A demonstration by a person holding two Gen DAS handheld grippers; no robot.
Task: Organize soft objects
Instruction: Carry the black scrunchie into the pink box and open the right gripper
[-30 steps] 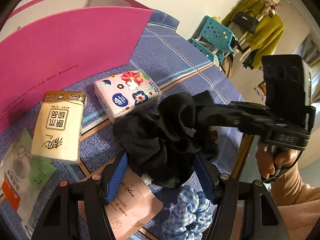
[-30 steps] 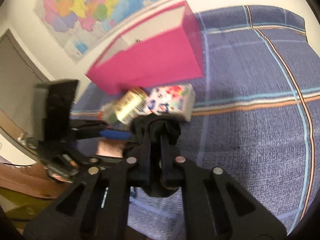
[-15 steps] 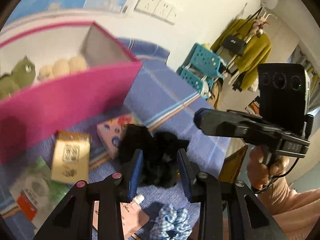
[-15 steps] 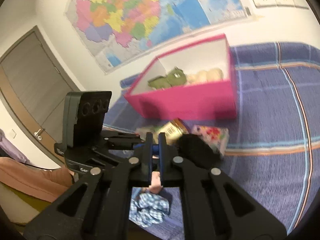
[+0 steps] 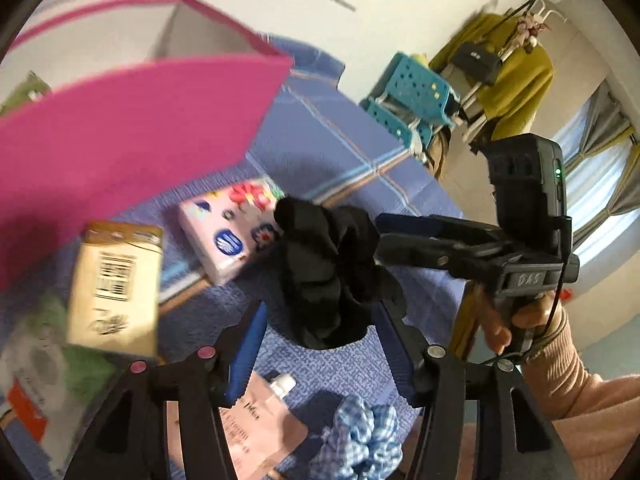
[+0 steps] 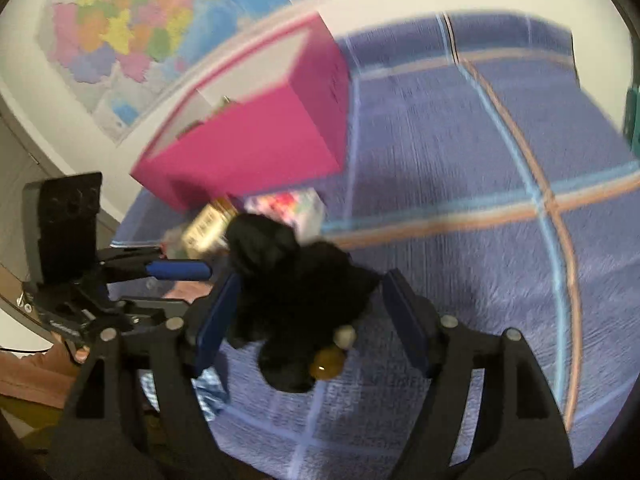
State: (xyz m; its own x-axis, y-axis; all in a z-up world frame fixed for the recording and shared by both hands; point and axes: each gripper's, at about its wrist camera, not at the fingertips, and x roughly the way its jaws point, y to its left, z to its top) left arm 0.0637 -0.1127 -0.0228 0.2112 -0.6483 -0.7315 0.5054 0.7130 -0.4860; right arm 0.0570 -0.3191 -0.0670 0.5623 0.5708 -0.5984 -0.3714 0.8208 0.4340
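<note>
Black scrunchie (image 5: 328,272), apparently between grippers

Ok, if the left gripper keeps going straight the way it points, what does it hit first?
Most likely the black scrunchie, bunched between the left gripper's open jaws. Beyond it lies the flowered tissue pack on the blue cloth; depth is hard to judge here.

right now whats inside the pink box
Mostly hidden. In the left wrist view the pink box shows its near wall, a pale inner wall, and a bit of something green above the rim at the far left. The rest of the inside is covered.
</note>
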